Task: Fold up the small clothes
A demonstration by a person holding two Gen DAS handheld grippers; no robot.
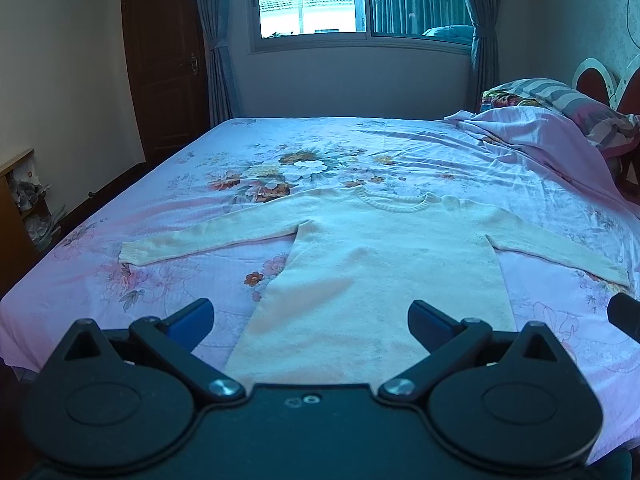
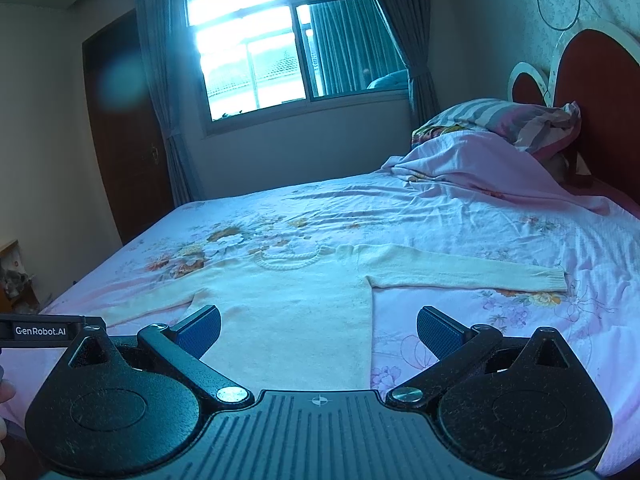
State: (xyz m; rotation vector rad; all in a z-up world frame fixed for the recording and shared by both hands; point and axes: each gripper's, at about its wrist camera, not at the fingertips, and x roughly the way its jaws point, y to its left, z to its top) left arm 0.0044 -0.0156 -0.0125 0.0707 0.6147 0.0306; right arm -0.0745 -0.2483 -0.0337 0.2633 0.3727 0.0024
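Note:
A cream knitted sweater [image 1: 380,264] lies flat and face up on the bed, both sleeves spread sideways, neckline toward the window. My left gripper [image 1: 310,322] hovers above its hem, open wide, with nothing between the blue pads [image 1: 192,320]. In the right wrist view the same sweater [image 2: 296,320] spreads ahead, its right sleeve [image 2: 472,274] stretched toward the headboard. Over the sweater's lower right edge my right gripper [image 2: 319,330] stands open and empty. The left gripper's body [image 2: 44,330] shows at the left edge of that view.
The bed [image 1: 400,148] carries a pink floral sheet. A bunched pink blanket [image 1: 532,132] and a striped pillow [image 1: 560,96] lie by the red headboard [image 2: 600,92] on the right. A window [image 1: 312,0], curtains and a dark door [image 1: 164,60] stand beyond; a shelf [image 1: 16,208] is at left.

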